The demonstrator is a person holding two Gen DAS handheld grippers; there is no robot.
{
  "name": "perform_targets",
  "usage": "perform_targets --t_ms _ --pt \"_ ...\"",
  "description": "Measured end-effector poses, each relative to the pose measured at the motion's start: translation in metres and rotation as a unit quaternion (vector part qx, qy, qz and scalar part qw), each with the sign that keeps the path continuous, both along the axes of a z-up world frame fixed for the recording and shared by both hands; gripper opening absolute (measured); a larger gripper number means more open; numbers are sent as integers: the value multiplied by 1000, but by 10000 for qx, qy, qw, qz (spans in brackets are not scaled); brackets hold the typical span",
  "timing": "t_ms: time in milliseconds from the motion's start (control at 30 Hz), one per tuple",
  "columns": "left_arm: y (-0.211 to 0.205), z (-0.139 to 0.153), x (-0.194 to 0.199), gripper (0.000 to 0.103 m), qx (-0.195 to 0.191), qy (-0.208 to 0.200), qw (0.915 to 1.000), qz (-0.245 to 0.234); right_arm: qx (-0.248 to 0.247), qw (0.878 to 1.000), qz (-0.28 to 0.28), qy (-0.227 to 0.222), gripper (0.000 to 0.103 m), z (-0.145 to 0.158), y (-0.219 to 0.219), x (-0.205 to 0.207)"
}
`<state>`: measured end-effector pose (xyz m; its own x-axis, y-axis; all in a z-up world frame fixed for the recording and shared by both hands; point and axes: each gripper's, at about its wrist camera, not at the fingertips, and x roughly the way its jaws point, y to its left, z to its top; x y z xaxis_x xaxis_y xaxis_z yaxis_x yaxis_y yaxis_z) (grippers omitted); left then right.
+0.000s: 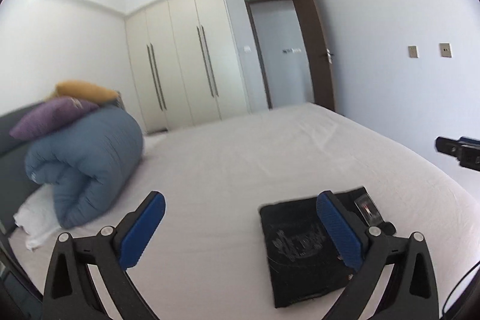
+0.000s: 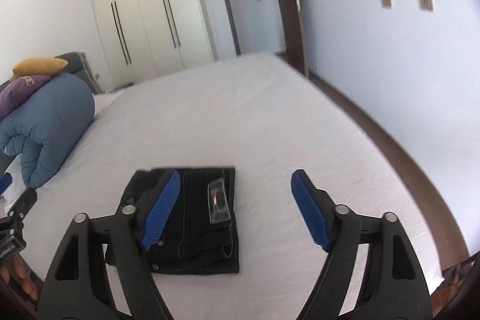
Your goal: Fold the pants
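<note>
Dark pants (image 2: 195,218) lie folded into a flat rectangle on the white bed sheet (image 2: 240,116), a clear-wrapped tag (image 2: 219,203) on top. In the left wrist view the same pants (image 1: 300,251) sit at the lower right, showing a pale printed emblem. My left gripper (image 1: 240,200) hangs above the bed with its blue pads wide apart and nothing between them. My right gripper (image 2: 237,179) is also open and holds nothing; its left pad overlaps the pants only in the picture.
A rolled blue duvet (image 1: 90,164) with a purple cushion (image 1: 51,116) and a yellow cushion (image 1: 87,89) lies at the left of the bed. Cream wardrobe doors (image 1: 180,62) and a doorway (image 1: 279,56) stand beyond. A hand (image 2: 18,275) grips the other tool at lower left.
</note>
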<state>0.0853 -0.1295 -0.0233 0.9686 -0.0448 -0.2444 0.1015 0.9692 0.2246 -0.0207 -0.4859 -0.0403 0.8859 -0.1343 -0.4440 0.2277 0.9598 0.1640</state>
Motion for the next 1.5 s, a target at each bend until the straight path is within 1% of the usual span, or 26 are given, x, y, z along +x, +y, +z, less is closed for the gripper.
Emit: perform_targets --t_ms 33,67,100,133,167,200,267,300,333,400,467,533,633,700,800,967,1133,1267,1500 --pt "1 12 -6 103 37 -169 9998 111 -194 9989 -113 -409 96 17 5 -17" --pt "3 26 -12 103 23 -322 9993 191 -327 9969 -169 -691 99 30 8 -30" --pt "15 38 -23 103 17 -454 9986 280 -482 9940 -224 -956 101 45 12 -43" --pt "17 50 -31 103 35 -687 9965 469 -618 9913 -264 -1134 101 57 15 -53" --pt "24 59 -41 103 1 -856 9948 552 -796 9874 -313 -1330 101 71 20 -64" --pt "29 69 -46 103 -57 -872 9947 540 -927 9841 -324 -1479 102 82 21 -71" --pt "35 87 -44 103 -185 -462 9984 277 -1066 9796 -279 -1678 103 101 30 -84" --pt "38 95 -41 103 -253 -214 9992 207 -1080 9792 -280 -1693 103 110 31 -89" --pt "41 103 -39 103 -291 -61 9993 218 -1076 9801 -347 -1635 103 118 33 -93" --pt "46 115 -41 103 -386 31 9991 176 -1067 9805 -428 -1590 103 132 34 -103" --pt "50 128 -49 103 -478 93 9988 0 -1094 9802 -341 -1617 103 143 44 -115" --pt "51 135 -53 103 -521 180 9985 -30 -1098 9842 -225 -1373 103 151 51 -123" --pt "50 131 -55 103 -756 662 9948 -151 -992 9903 -41 -975 103 160 62 -139" --pt "48 121 -53 103 -937 1014 9902 -228 -891 9944 -54 -573 103 159 66 -141" --pt "44 105 -53 103 -1104 1454 9830 -206 -596 9981 66 -158 103 153 70 -143" --pt "37 78 -54 103 -1108 1929 9748 -169 -477 9985 2 286 103 136 79 -145" --pt "36 58 -53 103 -1121 2231 9683 -89 -231 9976 -45 651 103 117 77 -136" --pt "38 47 -51 103 -1068 2388 9652 -30 -256 9956 -75 896 103 106 73 -123" --pt "38 33 -47 103 -1026 2587 9605 8 -268 9931 -10 1138 103 89 74 -108"
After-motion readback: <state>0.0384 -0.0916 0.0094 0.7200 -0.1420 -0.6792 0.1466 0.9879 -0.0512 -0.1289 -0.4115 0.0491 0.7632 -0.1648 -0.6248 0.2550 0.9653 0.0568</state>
